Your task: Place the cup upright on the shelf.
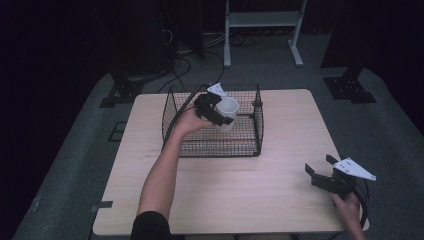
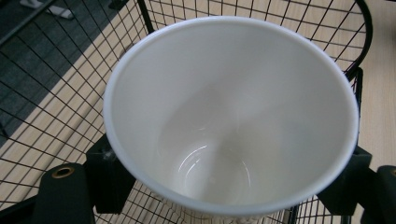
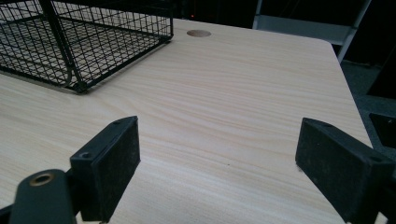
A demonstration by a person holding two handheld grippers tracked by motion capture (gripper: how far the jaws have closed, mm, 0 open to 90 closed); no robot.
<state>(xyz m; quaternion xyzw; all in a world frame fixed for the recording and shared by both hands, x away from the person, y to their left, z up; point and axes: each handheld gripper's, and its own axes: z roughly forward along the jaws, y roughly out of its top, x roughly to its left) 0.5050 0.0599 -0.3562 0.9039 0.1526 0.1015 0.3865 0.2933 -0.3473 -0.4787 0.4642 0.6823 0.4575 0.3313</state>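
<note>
The right hand-held gripper [image 1: 320, 170] rests spread apart; the left hand-held gripper [image 1: 218, 114] clamps an empty white cup [image 1: 228, 111] inside the wire basket [image 1: 215, 146].

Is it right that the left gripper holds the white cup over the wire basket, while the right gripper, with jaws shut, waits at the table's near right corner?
Not fully. The right gripper is open: the right gripper view shows its jaws wide apart over bare table. The rest holds: the left gripper holds the white cup over the wire basket.
</note>
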